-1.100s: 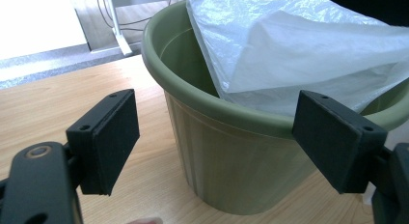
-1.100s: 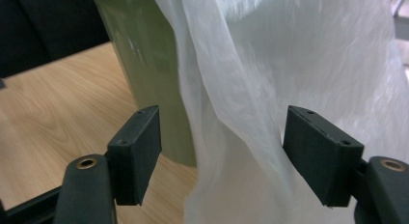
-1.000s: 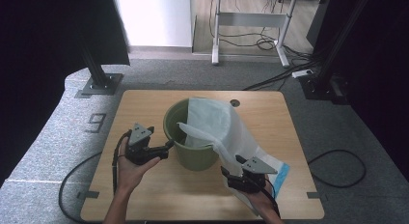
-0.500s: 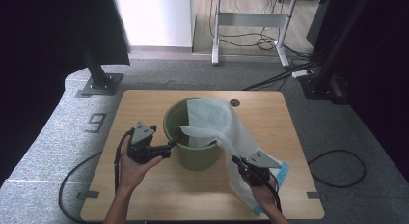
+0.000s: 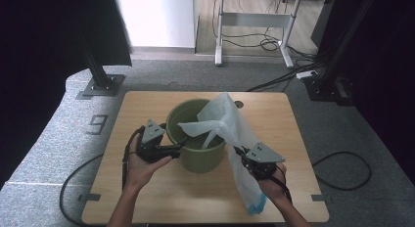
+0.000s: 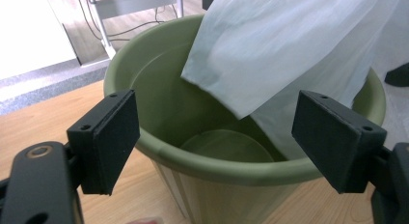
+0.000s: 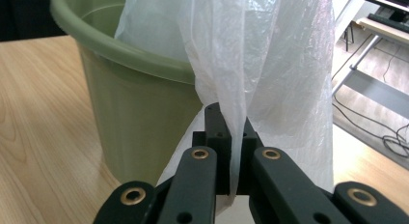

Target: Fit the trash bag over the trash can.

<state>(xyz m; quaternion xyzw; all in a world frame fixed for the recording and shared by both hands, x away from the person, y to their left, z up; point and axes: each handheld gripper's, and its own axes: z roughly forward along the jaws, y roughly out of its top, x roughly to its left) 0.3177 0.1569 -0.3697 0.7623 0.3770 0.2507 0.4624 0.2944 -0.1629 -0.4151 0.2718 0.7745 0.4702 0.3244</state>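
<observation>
Bucket: a green plastic bucket point(image 5: 198, 148) is seen upright near the middle of the wooden table point(image 5: 147, 197); its round bottom is shown bare in the left gripper view
Bag: a thin white plastic bag point(image 5: 230, 126) is draped over the bucket's right rim, one part hanging inside, the rest trailing down outside to a blue edge near the table's front
Left gripper: the left gripper point(image 6: 217, 137) is held at the bucket's left side, its jaws spread wide apart astride the near rim, nothing pressed between them
Right gripper: the right gripper point(image 7: 231, 151) is held just right of the bucket, its jaws clamped together on a fold of the bag
</observation>
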